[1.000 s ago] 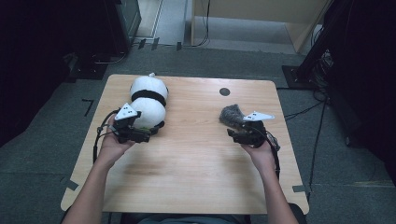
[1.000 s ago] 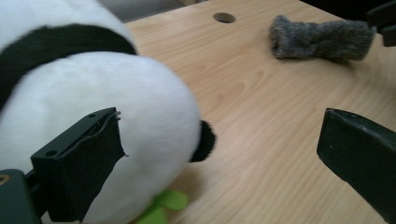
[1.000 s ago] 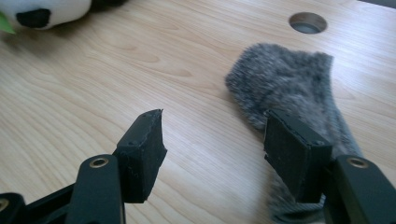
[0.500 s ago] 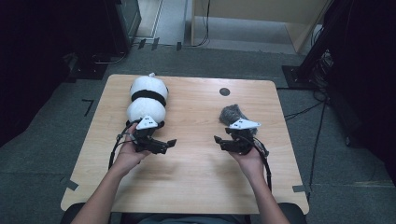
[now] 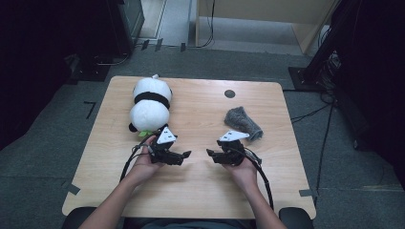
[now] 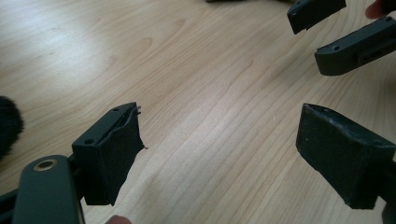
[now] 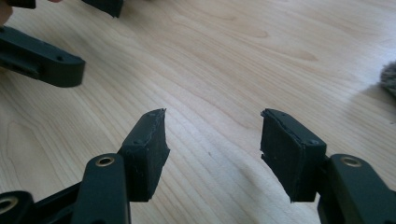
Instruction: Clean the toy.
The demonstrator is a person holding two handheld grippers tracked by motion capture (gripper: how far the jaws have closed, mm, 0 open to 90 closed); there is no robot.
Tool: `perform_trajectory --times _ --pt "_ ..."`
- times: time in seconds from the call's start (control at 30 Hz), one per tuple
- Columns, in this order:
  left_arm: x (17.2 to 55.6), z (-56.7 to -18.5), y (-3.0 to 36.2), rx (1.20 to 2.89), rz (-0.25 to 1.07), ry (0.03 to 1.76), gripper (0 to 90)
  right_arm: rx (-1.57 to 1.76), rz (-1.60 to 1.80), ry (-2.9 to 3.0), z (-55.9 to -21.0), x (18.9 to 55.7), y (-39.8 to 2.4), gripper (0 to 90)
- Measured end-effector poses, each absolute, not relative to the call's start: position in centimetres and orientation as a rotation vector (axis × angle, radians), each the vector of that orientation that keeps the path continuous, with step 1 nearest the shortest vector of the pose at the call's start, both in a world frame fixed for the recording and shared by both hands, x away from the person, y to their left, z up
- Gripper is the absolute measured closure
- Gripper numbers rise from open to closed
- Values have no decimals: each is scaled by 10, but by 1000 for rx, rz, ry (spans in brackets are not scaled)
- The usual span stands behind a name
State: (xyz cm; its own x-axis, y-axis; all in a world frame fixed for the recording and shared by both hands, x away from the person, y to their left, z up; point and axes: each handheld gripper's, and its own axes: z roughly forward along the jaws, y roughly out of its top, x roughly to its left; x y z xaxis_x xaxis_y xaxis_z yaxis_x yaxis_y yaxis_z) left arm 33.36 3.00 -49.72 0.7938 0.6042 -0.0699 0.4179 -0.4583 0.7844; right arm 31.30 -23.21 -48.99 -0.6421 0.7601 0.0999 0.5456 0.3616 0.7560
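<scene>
Lab room, wooden table [image 5: 200, 191] (tape-marked), grey carpet [image 5: 334, 157], floor cables [image 5: 310, 113]

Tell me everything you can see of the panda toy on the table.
The panda toy is a soft plush, white and round, with a black band across its middle and a black part at its near end. Something small and green shows at that end too. It lies lengthwise on the far left part of the wooden table. The left gripper is just in front of it, jaws open, holding nothing; whether the hand touches it cannot be told.
</scene>
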Motion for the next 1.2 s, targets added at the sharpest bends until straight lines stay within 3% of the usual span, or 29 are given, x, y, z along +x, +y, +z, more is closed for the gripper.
perform_trajectory --times 0.6,0.9,1.07,1.2 --pt "333 -518 16 2238 280 751 147 1114 1062 2366 -519 312 -212 395" --pt "331 -518 13 2269 311 732 143 1108 1084 2344 -522 312 -208 310" --pt "331 -519 13 2273 310 729 128 1073 1077 2386 -523 314 -206 200" --pt "331 -519 13 2273 310 729 128 1058 1073 2402 -523 315 -206 164"
